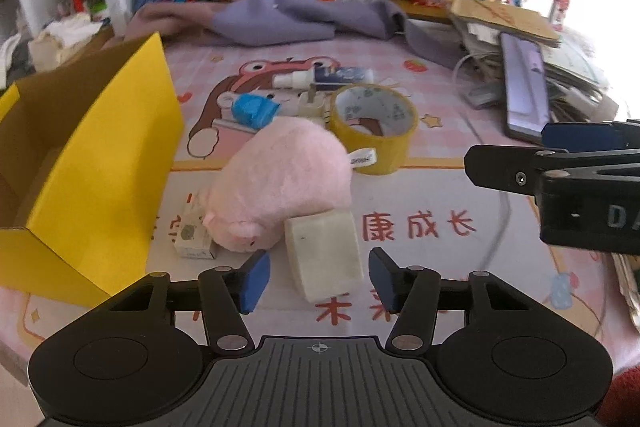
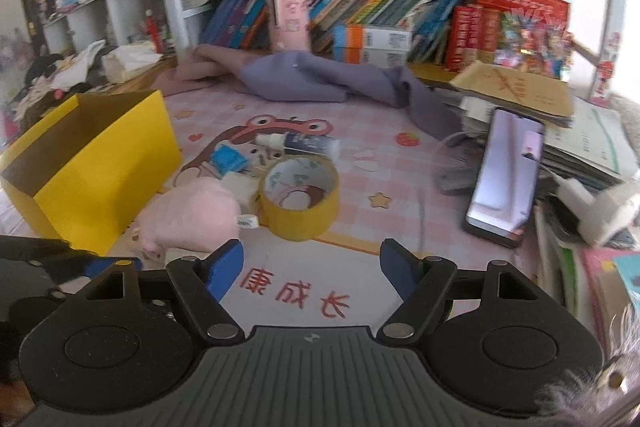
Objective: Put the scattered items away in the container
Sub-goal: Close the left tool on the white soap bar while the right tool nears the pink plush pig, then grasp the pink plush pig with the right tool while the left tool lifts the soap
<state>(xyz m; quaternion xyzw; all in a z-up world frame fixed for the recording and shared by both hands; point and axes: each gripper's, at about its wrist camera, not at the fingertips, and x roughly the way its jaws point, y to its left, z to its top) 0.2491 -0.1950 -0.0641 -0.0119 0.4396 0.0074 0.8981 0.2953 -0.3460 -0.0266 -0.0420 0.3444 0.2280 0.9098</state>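
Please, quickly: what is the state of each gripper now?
Left gripper: open, around the white block, pads not touching it.
Right gripper: open, holding nothing.

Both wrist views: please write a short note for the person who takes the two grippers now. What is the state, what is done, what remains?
Left gripper: open, pads either side of the cream block, not pressing it.
Right gripper: open, empty, over the bare mat before the yellow tape roll.
Yellow box: at the left, open; nothing visible in the part that shows.
Still on the mat: pink plush leaning over the block, small carton beside it, tape roll, blue-wrapped item, spray bottle.
Done: nothing visibly boxed. Left: all items.
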